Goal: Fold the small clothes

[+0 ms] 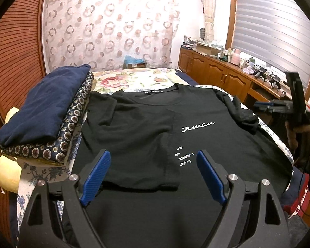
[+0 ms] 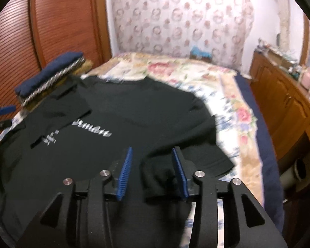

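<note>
Directly ahead of the left gripper (image 1: 153, 173), a black T-shirt (image 1: 217, 144) lies spread flat on a floral bedspread (image 1: 134, 78), its soft knit matte and lightly creased. One side is folded inward, the sleeve (image 1: 105, 111) lying across the chest and partly covering white script lettering (image 1: 197, 126). The left gripper's ribbed blue pads (image 1: 97, 173) stand wide apart above the shirt with nothing between them. To its left sits a stack of folded fabric: a plain navy piece (image 1: 41, 107) on a cloth patterned with round medallions (image 1: 72, 124). The right gripper (image 2: 152, 171) hovers at the shirt's other sleeve (image 2: 161, 175); its jaws stand partly apart, bunched black cloth lies between them against the right-hand pad, and the left pad is clear of it. That view is blurred. Wooden cabinets (image 1: 217, 70) run along the far right.
</note>
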